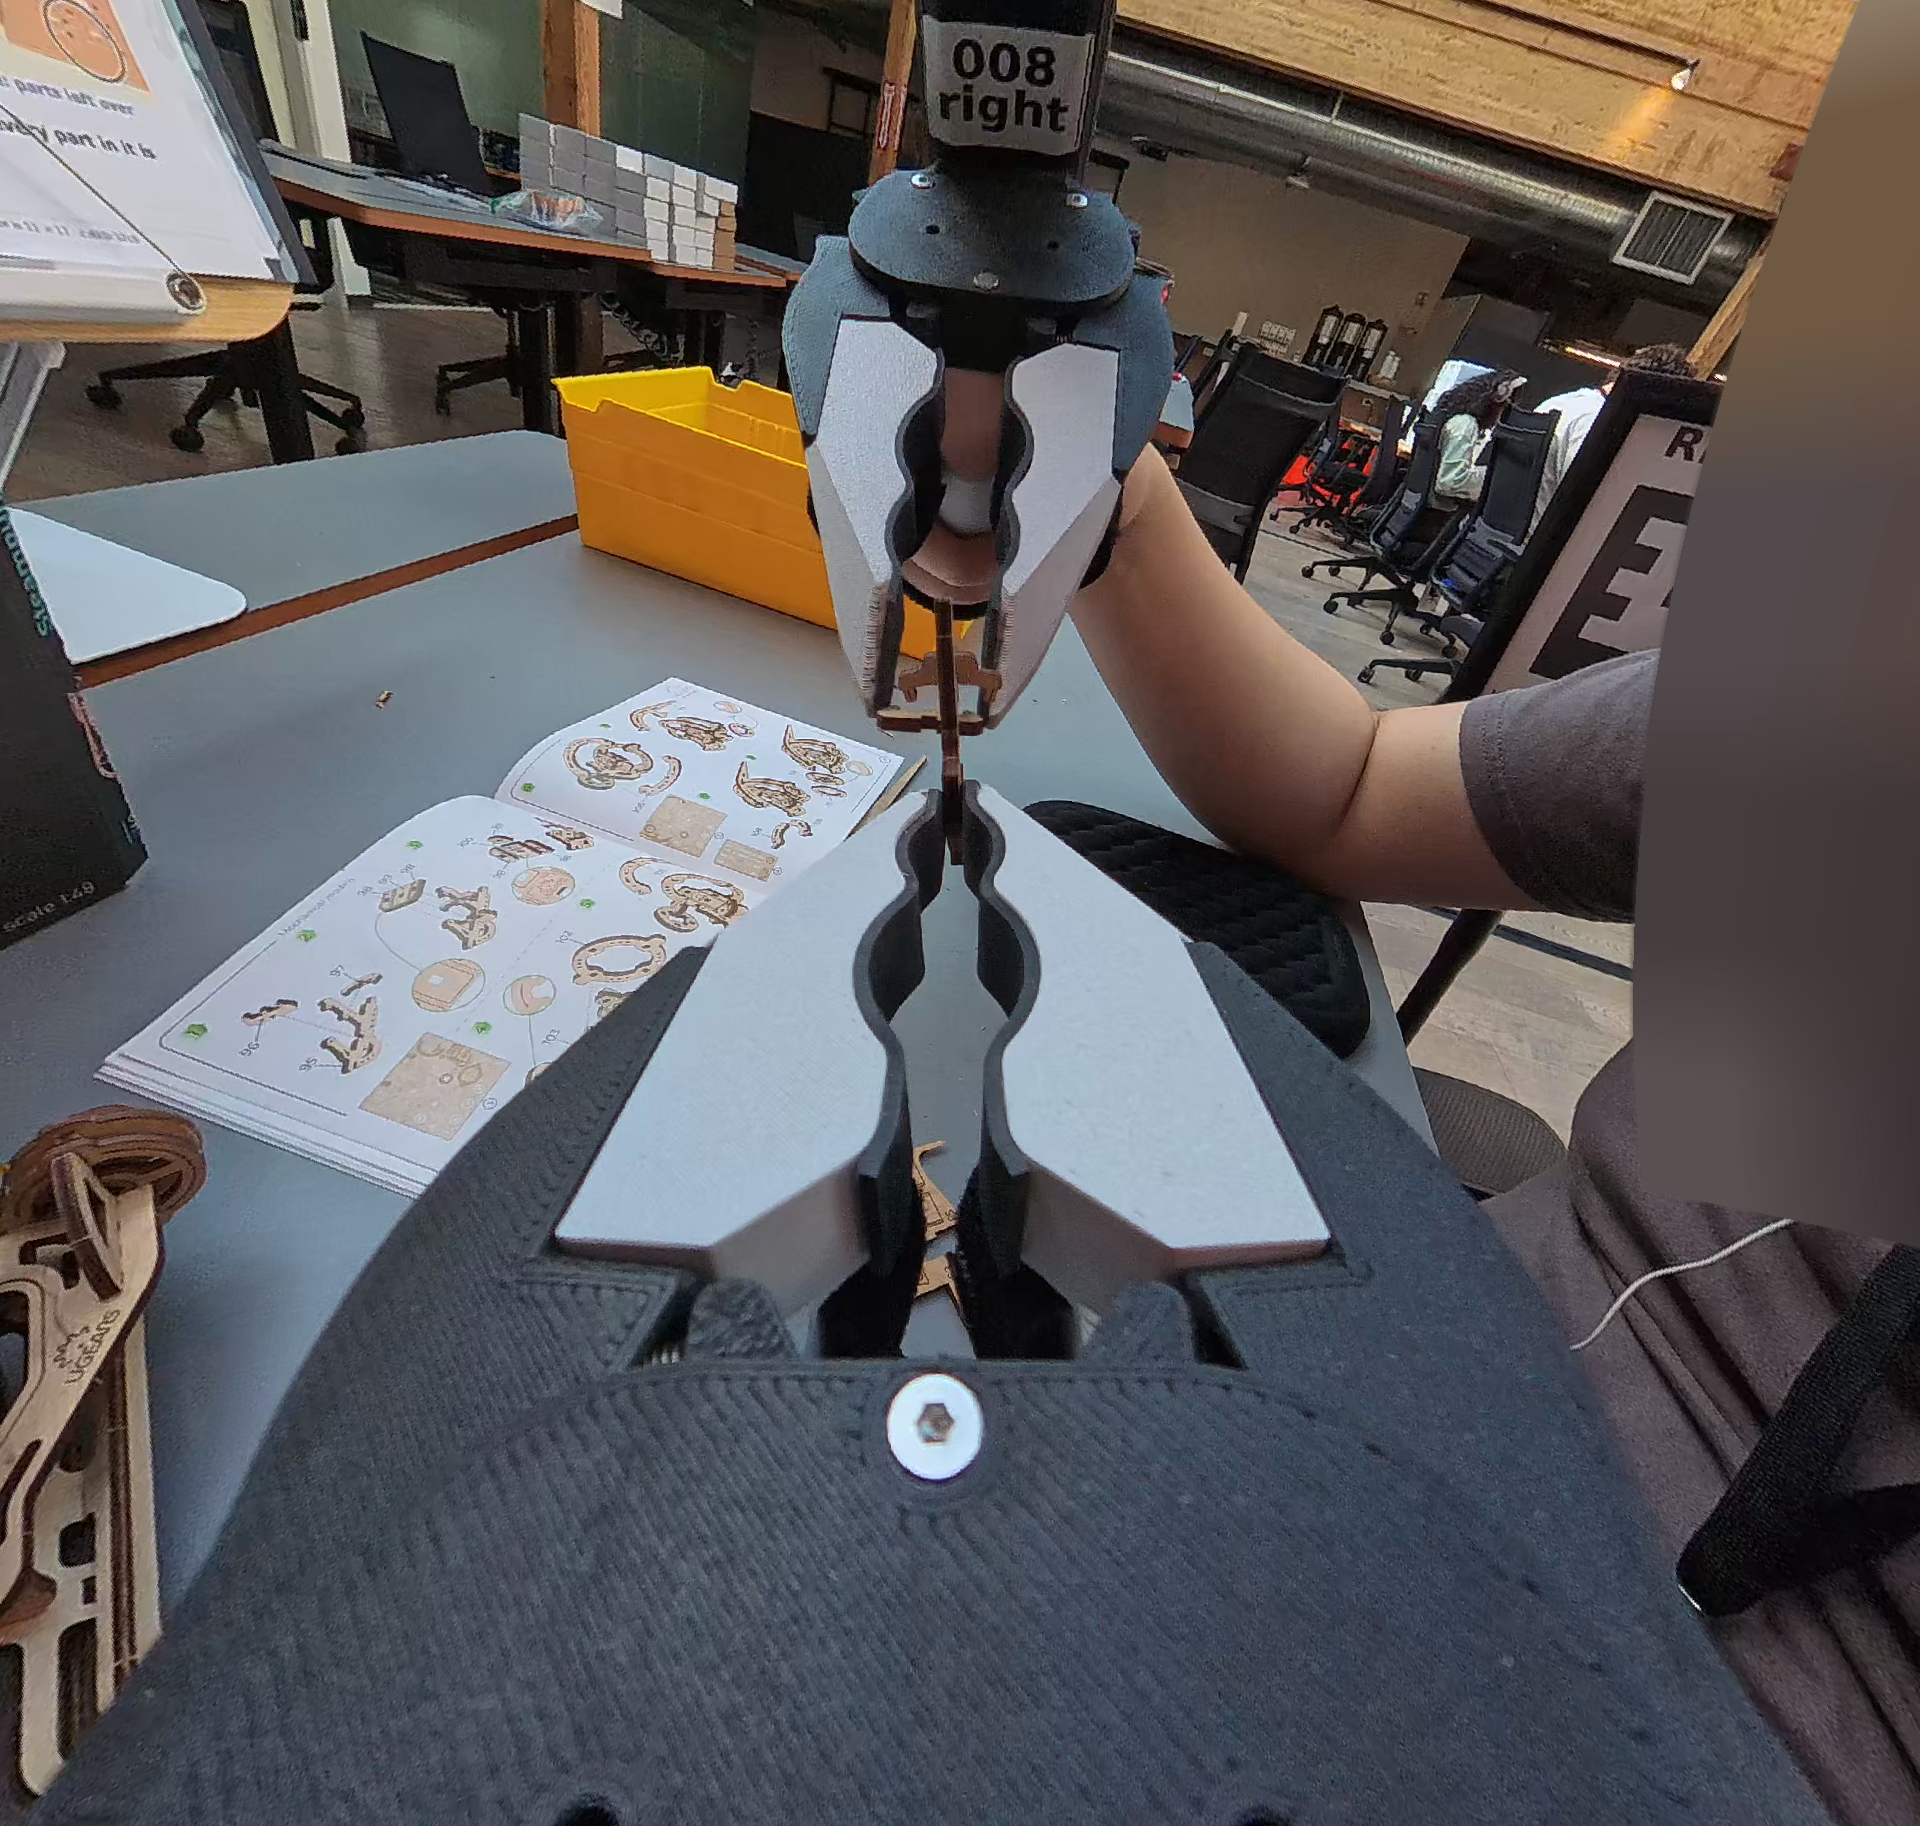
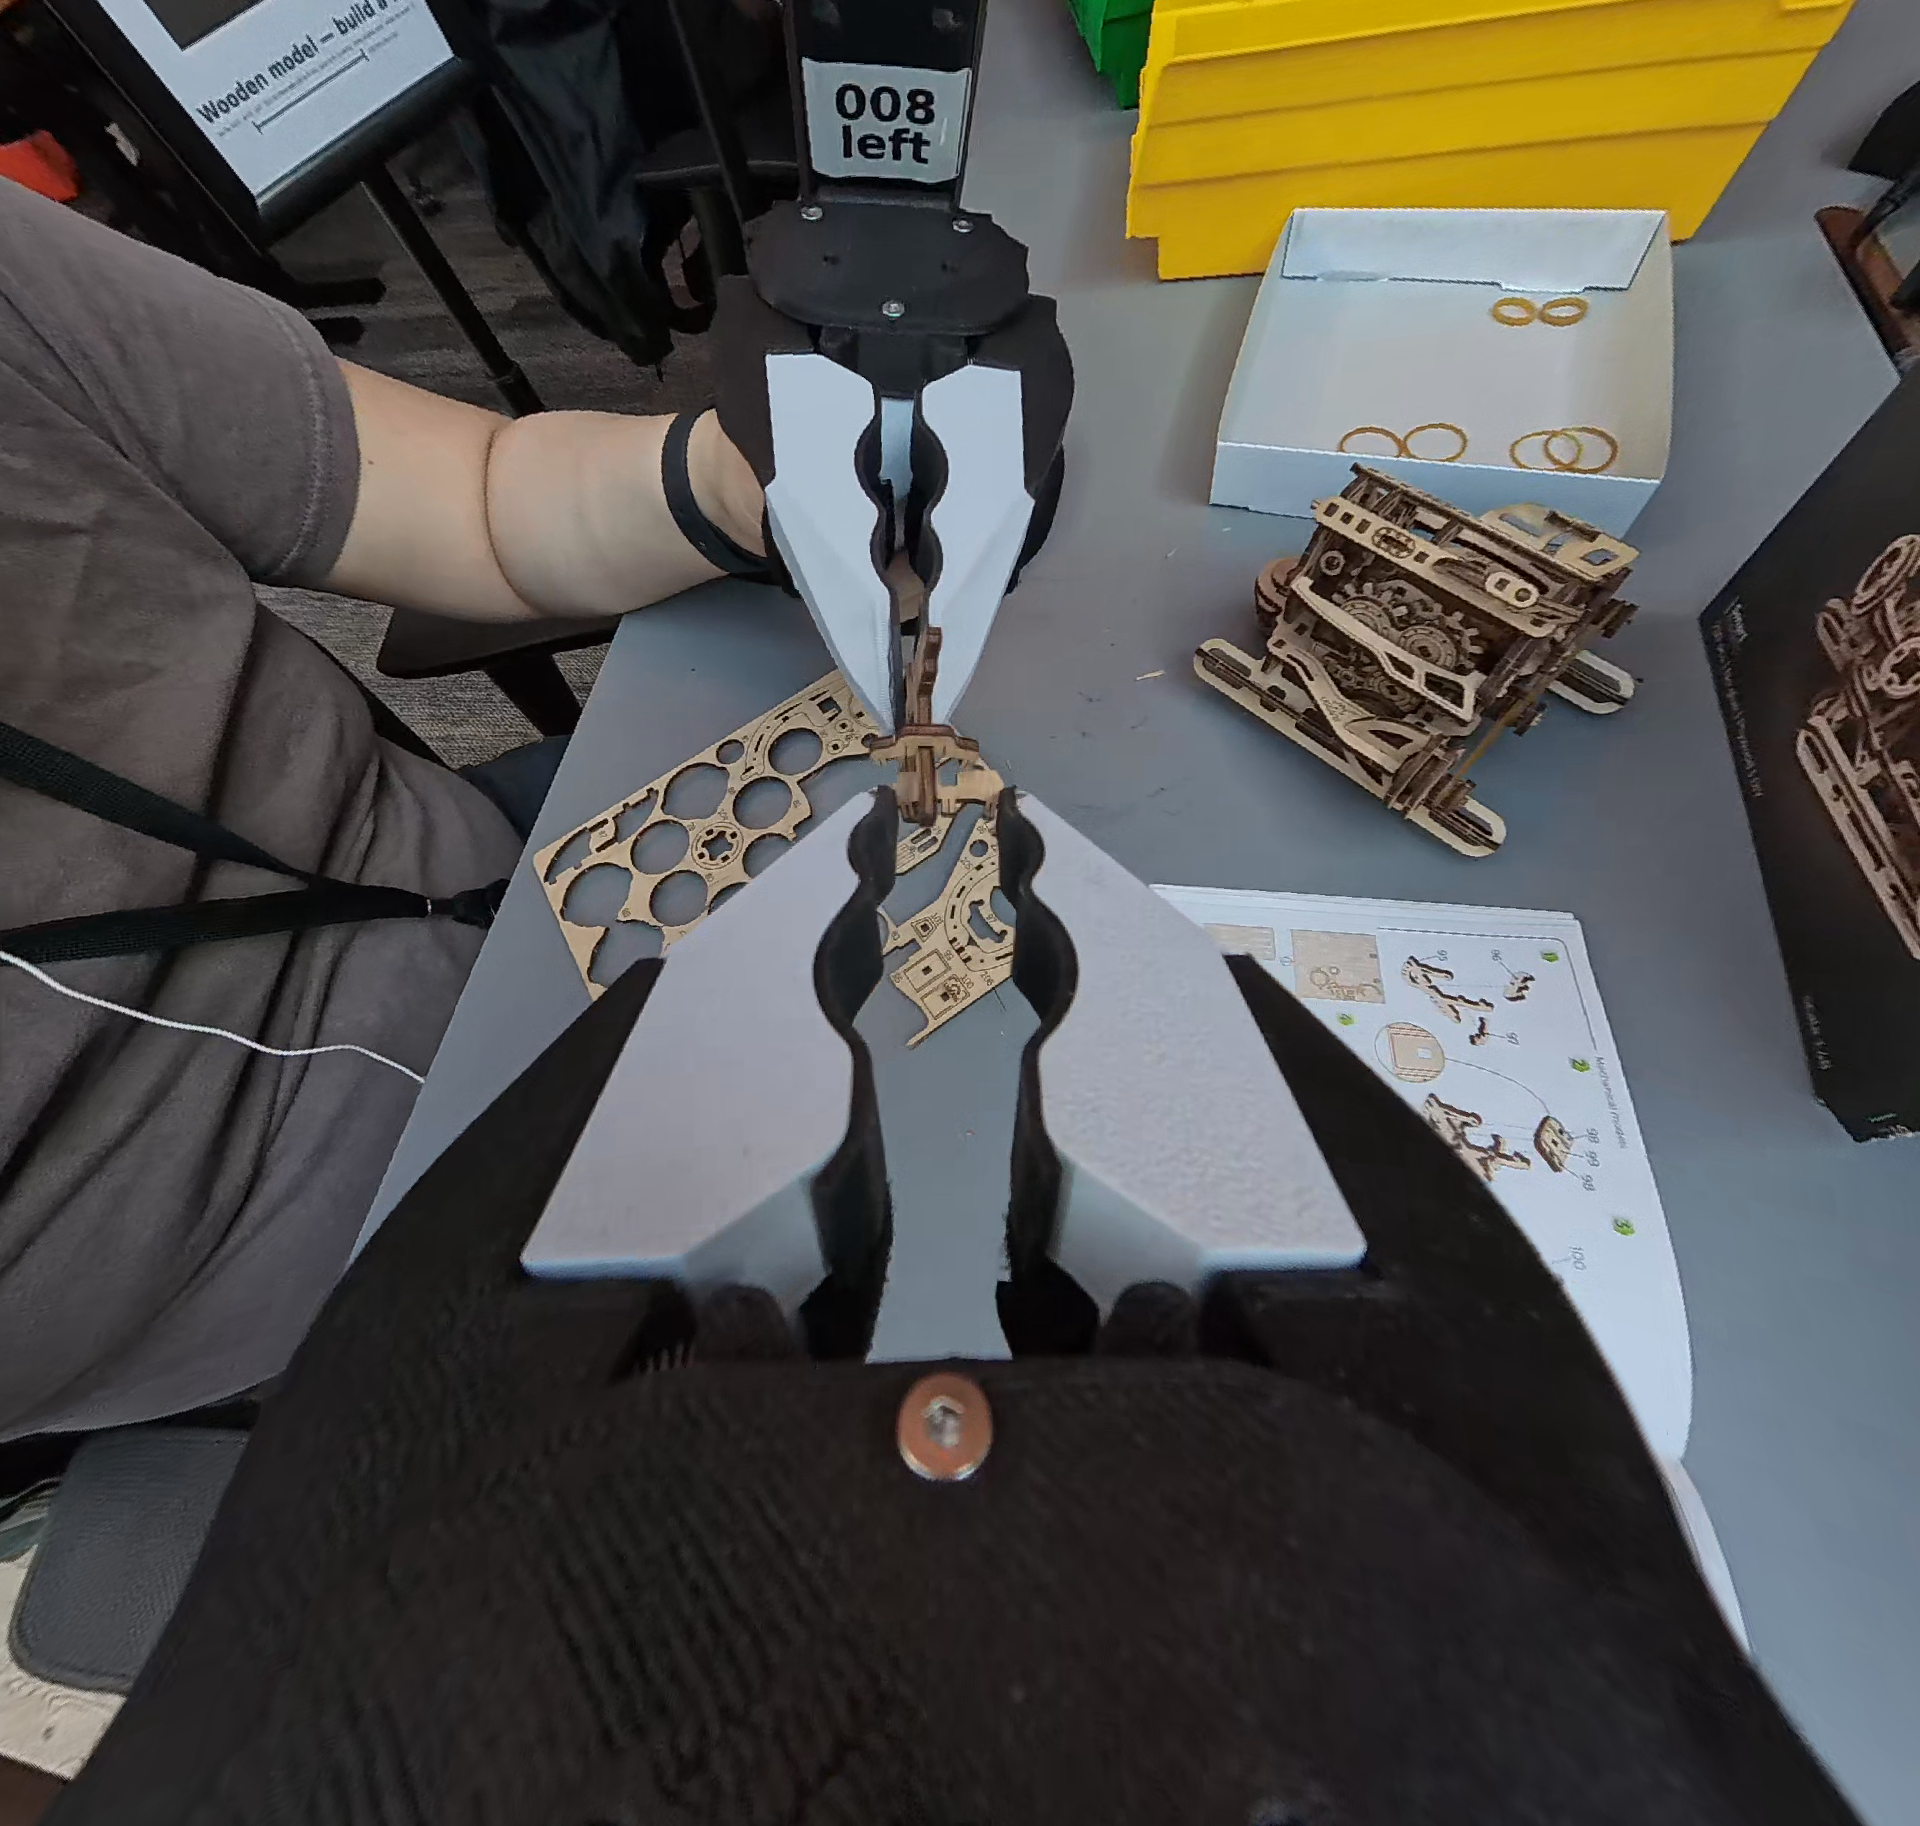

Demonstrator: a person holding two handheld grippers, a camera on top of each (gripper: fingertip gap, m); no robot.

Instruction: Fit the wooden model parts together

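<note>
My left gripper (image 1: pixel 949 800) is shut on a thin dark wooden strip (image 1: pixel 948 758), seen edge-on. My right gripper (image 1: pixel 932 711) faces it tip to tip and is shut on a small flat notched wooden piece (image 1: pixel 935 683). The strip passes through the middle of that piece. In the right wrist view, my right gripper (image 2: pixel 940 805) holds the small piece (image 2: pixel 925 753) across its tips, and the left gripper (image 2: pixel 920 711) pinches the strip (image 2: pixel 923 664) just beyond. Both are held above the grey table (image 2: pixel 1122 768).
An open instruction booklet (image 2: pixel 1455 1049) lies to the right, and a punched wooden sheet (image 2: pixel 686 841) lies under the grippers. A part-built wooden model (image 2: pixel 1413 654), a white box of rubber bands (image 2: pixel 1455 394), yellow bins (image 2: pixel 1455 62) and a black box (image 2: pixel 1829 841) stand around. A person's arm (image 2: pixel 540 509) is at left. Only a small space, under 4 cm, lies between the two pairs of fingers. Left tips and right tips are each some 20 cm from the part-built wooden model (image 2: pixel 1413 654).
</note>
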